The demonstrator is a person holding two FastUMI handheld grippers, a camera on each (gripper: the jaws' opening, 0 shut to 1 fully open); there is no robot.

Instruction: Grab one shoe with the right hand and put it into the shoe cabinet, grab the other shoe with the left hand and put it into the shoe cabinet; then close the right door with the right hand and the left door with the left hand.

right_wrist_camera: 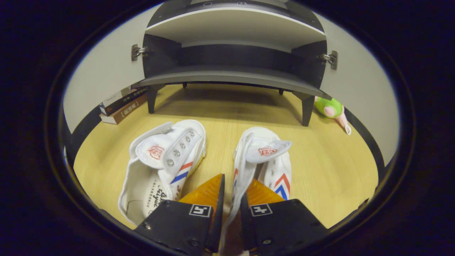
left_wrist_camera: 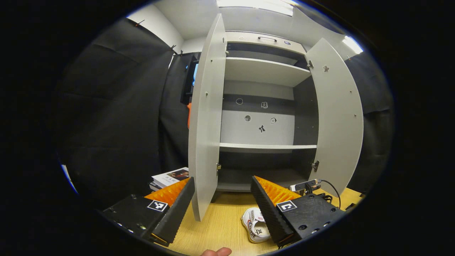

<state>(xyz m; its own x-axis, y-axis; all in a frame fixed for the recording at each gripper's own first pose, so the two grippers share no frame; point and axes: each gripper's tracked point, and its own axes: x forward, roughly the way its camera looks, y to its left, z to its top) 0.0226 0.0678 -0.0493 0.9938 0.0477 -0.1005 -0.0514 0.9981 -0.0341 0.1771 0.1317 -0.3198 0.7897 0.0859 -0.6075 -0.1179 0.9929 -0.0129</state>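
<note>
Left gripper view, left to right. Stack of books (left_wrist_camera: 170,177): flat on the table beside the cabinet's left side, glossy covers. Left door (left_wrist_camera: 207,117): pale grey board, swung wide, seen almost edge-on, standing between the books and the cabinet's inside. Shoe cabinet (left_wrist_camera: 265,106): pale shelves, dark side walls, small stickers on the back panel; lowest compartment bare. Right door (left_wrist_camera: 337,117): same grey board, swung wide. Left gripper (left_wrist_camera: 223,193): fingers spread far apart, ridged pads, nothing between them; it hangs before the cabinet. One white shoe (left_wrist_camera: 255,224) lies on the table between its fingers, lower down, partly hidden by the right-hand finger. A small device with a dark cable (left_wrist_camera: 332,190) sits at the foot of the right door.

Right gripper view, left to right. Left shoe (right_wrist_camera: 160,167): white canvas, metal eyelets, red and blue stripes, tongue folded back, lying free on the table. Right gripper (right_wrist_camera: 231,193): fingers nearly together, pinching the side wall of the right shoe (right_wrist_camera: 265,160), a matching white canvas piece resting in front of the cabinet. Green plush toy (right_wrist_camera: 332,108): soft, rounded, beside the cabinet's right leg.

Surface: table (right_wrist_camera: 330,167), light wood grain, smooth. Room: black cloth walls, white ceiling with lit panels.
</note>
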